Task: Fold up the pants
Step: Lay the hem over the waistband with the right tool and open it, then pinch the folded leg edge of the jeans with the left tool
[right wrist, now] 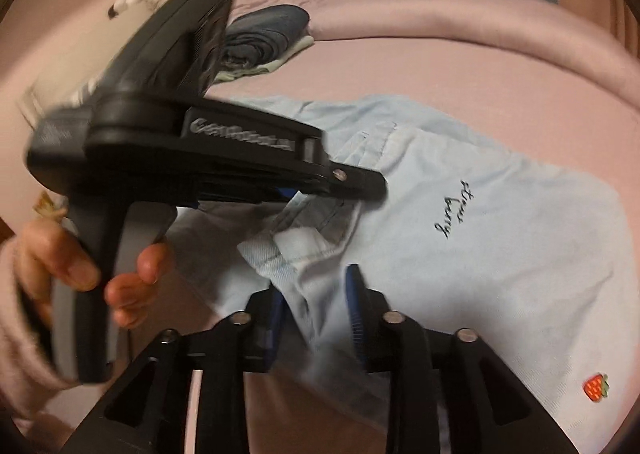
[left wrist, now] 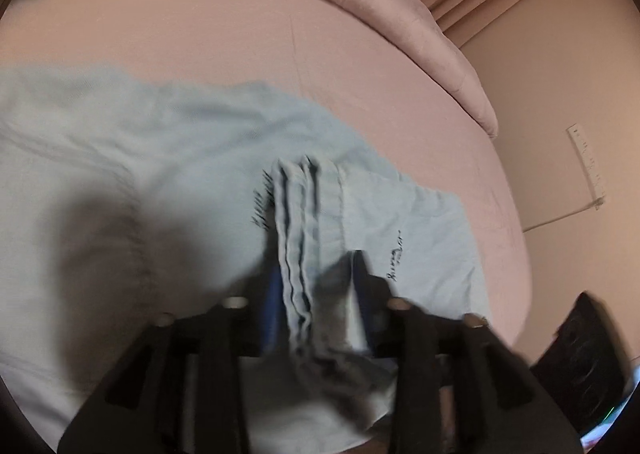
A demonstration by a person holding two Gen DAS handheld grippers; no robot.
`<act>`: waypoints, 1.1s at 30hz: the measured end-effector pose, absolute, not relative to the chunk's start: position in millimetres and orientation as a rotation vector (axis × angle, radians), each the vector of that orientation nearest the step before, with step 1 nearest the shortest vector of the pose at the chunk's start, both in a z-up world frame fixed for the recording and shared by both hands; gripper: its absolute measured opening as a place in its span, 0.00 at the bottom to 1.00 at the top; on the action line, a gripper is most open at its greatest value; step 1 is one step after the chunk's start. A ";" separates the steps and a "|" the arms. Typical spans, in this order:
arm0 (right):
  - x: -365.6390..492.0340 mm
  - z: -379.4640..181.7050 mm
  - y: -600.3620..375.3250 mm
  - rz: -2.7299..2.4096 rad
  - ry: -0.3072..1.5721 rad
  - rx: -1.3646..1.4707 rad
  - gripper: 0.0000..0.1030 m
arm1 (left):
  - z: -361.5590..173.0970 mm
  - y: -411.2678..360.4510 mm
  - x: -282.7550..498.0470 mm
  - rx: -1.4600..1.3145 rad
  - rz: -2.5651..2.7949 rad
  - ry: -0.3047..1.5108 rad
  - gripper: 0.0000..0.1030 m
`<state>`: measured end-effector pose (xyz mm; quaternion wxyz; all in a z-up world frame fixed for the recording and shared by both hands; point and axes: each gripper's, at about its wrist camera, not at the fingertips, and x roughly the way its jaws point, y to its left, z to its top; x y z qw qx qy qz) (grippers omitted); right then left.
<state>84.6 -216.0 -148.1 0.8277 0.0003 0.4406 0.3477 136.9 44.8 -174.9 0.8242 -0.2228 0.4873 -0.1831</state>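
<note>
While both tongs have cloth between their fingers, the hold looks uneven. The left tongs [left wrist: 316,274] are clamped on a bunched edge of the pale blue pants [left wrist: 152,157], several layers stacked in ridges between the blue-lined fingers. The right tongs [right wrist: 316,294] have a folded hem or waistband edge of the pants [right wrist: 500,246] running between their fingers, but the fingers stand fairly wide and blur hides the contact, so I cannot tell whether they are actually gripping.

The main risk, as I judge it, is a layer slipping out of the left bunch when the cloth is lifted or carried over, which would skew the fold. If the right tongs are loose, that edge could drop and the two sides would travel unevenly, leaving a twisted crease. The two tools also sit close together: in the right view the left tongs [right wrist: 360,183] hang just above the same stretch of cloth, so a clash is possible.

Most of the pants lie spread on a bed with a pink sheet [left wrist: 240,33], soft enough to drag and wrinkle under the cloth. A rolled pink duvet [left wrist: 400,13] borders the far edge, and a pile of dark folded clothes [right wrist: 264,37] sits beyond the pants. A hand [right wrist: 80,266] holds the left tool's grip.
</note>
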 end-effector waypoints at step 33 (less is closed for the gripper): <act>23.9 -112.1 -376.1 0.492 0.871 -0.171 0.48 | -189.4 -14.3 85.6 -0.326 -0.531 1.097 0.38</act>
